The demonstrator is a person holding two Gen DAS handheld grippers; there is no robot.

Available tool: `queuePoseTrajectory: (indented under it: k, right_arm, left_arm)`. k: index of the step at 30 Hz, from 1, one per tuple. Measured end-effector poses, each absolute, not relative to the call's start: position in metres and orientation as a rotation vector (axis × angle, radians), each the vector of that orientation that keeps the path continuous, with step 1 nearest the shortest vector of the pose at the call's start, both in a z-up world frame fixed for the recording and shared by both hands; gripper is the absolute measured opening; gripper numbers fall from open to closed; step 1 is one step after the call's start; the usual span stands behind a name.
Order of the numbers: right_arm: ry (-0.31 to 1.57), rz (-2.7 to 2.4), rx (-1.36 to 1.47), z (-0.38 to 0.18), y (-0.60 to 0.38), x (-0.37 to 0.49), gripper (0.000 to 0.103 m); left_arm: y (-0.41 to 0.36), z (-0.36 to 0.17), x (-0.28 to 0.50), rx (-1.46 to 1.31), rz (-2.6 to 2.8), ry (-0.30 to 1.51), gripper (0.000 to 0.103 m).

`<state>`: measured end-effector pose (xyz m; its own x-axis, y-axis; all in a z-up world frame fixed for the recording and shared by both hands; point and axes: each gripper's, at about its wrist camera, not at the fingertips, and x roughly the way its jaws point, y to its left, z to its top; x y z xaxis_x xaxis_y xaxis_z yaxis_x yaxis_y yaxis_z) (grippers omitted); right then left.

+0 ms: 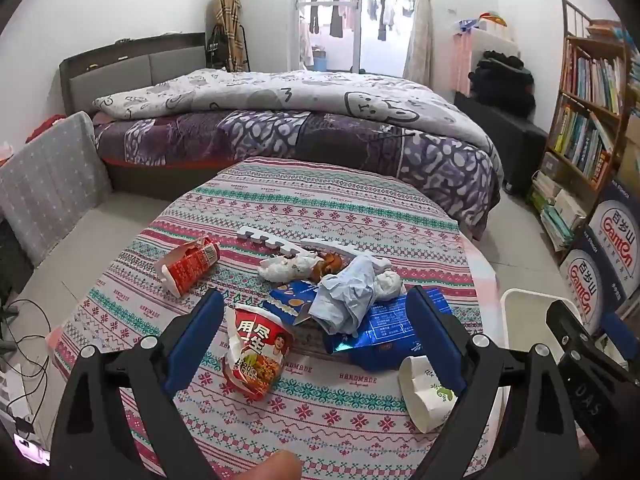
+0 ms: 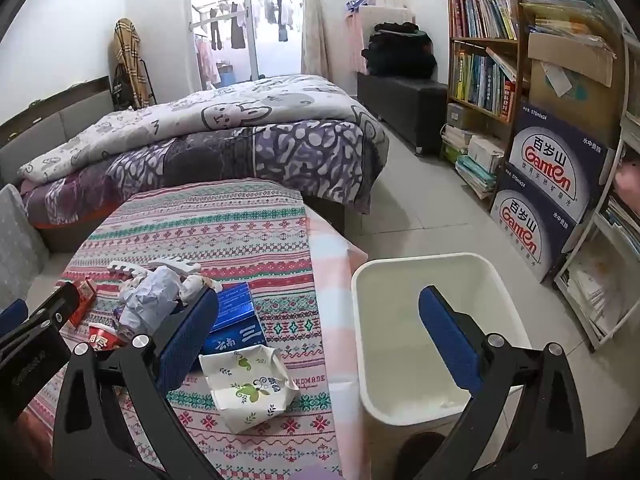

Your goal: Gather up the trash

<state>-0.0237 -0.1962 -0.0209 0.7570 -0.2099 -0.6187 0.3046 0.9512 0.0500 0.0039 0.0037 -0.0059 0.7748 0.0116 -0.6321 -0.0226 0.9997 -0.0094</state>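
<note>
Trash lies on the patterned table: a crushed red noodle cup, a red carton, crumpled blue paper, white tissue wads, a blue shiny packet and a squashed white paper cup, which also shows in the right wrist view. My left gripper is open and empty above the noodle cup and packet. My right gripper is open and empty, straddling the table edge and the white bin, which looks empty.
A white foam comb-shaped strip lies behind the trash. A bed stands beyond the table. A bookshelf and stacked water cartons stand to the right. Cables lie on the floor at left.
</note>
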Motion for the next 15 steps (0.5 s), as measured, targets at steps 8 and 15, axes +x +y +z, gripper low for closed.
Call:
queuePoseTrajectory:
  k: [8,15]
  right_arm:
    - [0.663,-0.280,0.154,-0.0230,-0.1952,-0.0224,0.096]
    - [0.664,-0.279,0.154,-0.0227,-0.1959,-0.0229,0.096]
  left_arm:
    - [0.0019,-0.0101,0.0039,-0.009,0.018,0.691,0.090]
    - [0.0016,-0.0103,0.0042,-0.008,0.019,0.692,0.090]
